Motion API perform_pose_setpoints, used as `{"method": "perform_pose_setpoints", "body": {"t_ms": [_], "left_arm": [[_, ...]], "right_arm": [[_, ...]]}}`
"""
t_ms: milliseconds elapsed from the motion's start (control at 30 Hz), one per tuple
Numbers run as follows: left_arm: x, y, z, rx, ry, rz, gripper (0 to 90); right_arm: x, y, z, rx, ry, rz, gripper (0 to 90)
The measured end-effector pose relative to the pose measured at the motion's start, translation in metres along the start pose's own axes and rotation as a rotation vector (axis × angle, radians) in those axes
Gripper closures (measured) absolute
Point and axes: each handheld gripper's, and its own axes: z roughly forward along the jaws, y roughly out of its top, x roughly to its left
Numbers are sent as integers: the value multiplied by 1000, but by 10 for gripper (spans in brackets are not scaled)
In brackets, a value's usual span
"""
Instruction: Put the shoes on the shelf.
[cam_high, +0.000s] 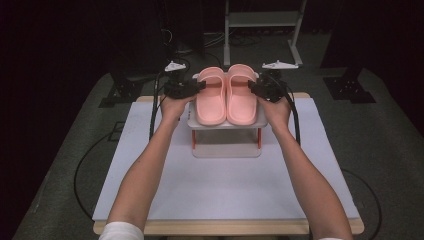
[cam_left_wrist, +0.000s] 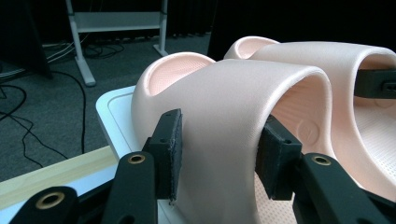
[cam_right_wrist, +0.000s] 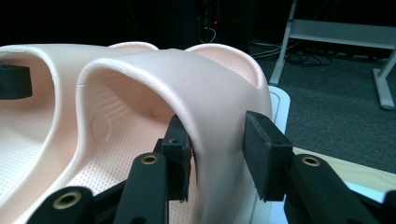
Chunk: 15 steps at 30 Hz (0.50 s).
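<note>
While the pink slippers sit side by side on the small white rack (cam_high: 226, 125) at the table's far middle, the left gripper (cam_high: 200, 86) clamps the left slipper (cam_high: 210, 97) strap and the right gripper (cam_high: 253, 86) the right slipper (cam_high: 242, 95) strap, probably to lift both level together.

The two pink slippers (cam_high: 226, 95) look like soft moulded foam or rubber, matt with a fine grain on the straps and a dotted texture on the footbeds. Under the slippers, the white rack (cam_high: 226, 123) looks like smooth plastic with orange posts. The table (cam_high: 225, 227) beneath the rack shows a pale wood edge under a matt white sheet. The jaw pads are dull black rubber.
</note>
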Motion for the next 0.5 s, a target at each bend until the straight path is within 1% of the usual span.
{"method": "perform_pose_setpoints", "body": {"t_ms": [100, 333, 433, 500], "left_arm": [[0, 1, 1, 5, 2, 7, 557], [2, 2, 3, 8, 5, 6, 558], [3, 2, 5, 4, 4, -3, 558], [3, 3, 7, 1, 5, -3, 557]], "right_arm": [[0, 1, 1, -1, -4, 0, 621], [-2, 1, 5, -5, -9, 2, 621], [-3, 1, 6, -7, -8, 9, 621], [-3, 2, 7, -8, -12, 11, 622]]}}
